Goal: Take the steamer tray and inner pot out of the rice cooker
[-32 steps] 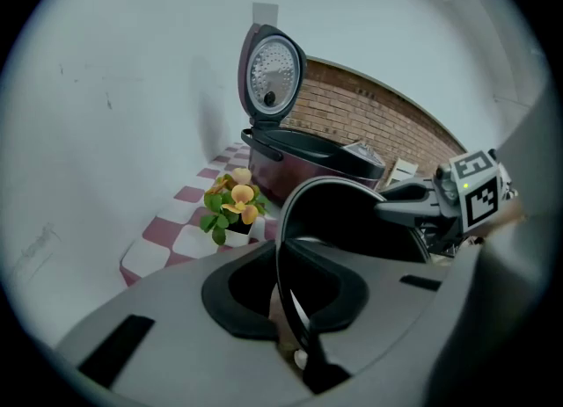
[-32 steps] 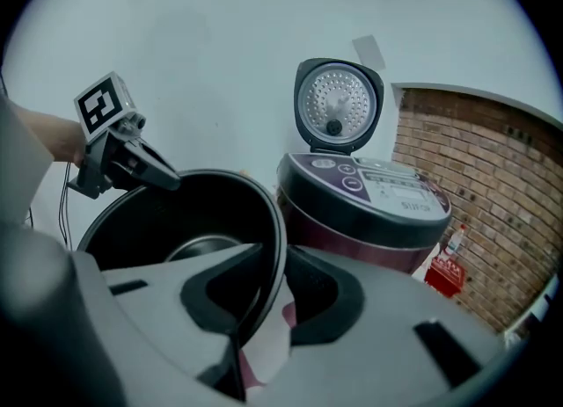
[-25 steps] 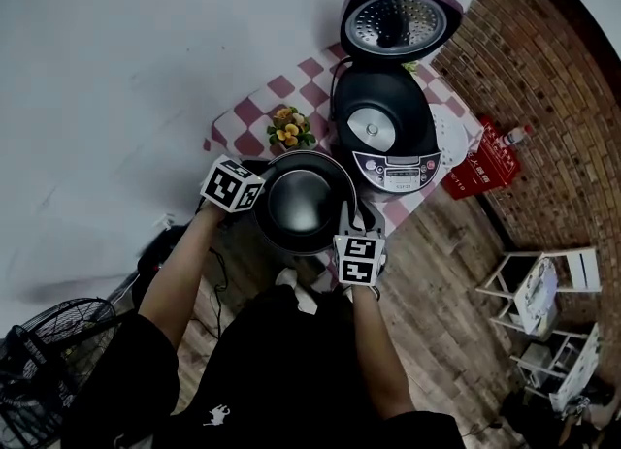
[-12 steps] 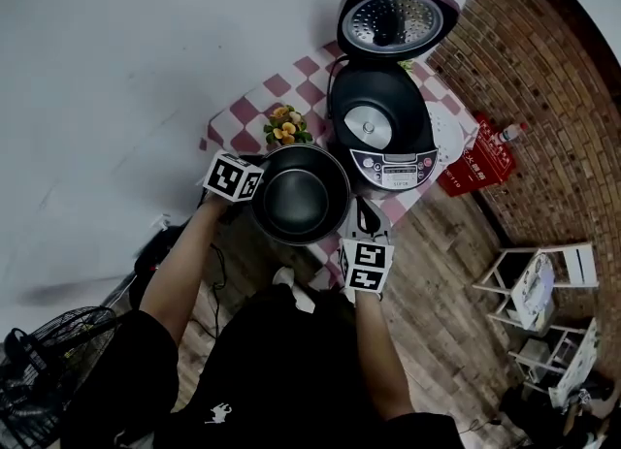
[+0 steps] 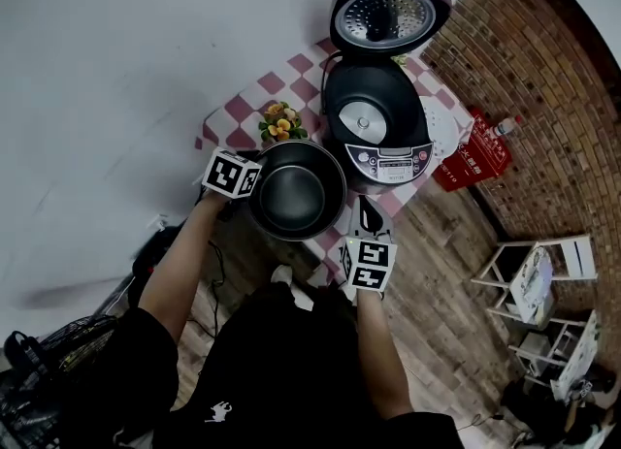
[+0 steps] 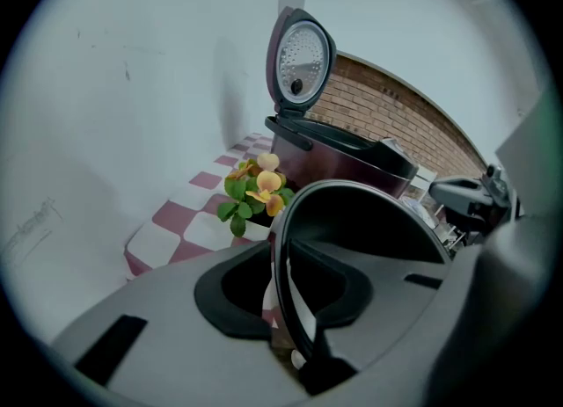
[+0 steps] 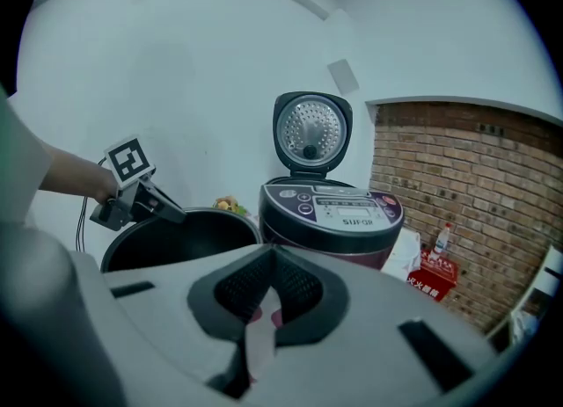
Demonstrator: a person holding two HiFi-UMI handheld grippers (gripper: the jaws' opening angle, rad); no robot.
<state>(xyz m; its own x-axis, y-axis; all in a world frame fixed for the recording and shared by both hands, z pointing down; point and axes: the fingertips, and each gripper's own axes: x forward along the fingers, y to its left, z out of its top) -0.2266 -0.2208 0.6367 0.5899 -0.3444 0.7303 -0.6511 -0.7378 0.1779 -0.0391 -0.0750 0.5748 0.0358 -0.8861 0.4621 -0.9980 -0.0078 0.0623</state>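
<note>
Pot [image 5: 296, 195] is out of the cooker [image 5: 374, 112] and stands on the checked table [image 5: 243, 132], just near-left of the cooker and close to the table's near edge. The cooker's lid [image 5: 388, 16] is up, and its well looks empty down to the metal plate. A white round thing [image 5: 448, 135] lies right of the cooker. It may be the tray, but I cannot tell. I judge the step in hand to be letting go of the pot, with the task near done. To do it well I want the left gripper [image 6: 280, 304] spread enough that neither pad rubs the rim. Then I back it off to the left, away from the pot wall, rather than lifting through the rim. The pot stands so near the edge that a snag could drag or tip it toward me, and the flowers [image 5: 279, 125] sit just far of that hand, so I avoid swinging that way. Left jaws have just been opening. They stand a little apart with the pot's rim running between them, and cloth shows on either side of the rim, so I read no pinch. Right gripper [image 7: 264, 317] hangs near-right of the pot, clear of it, jaws pressed together on nothing.
</note>
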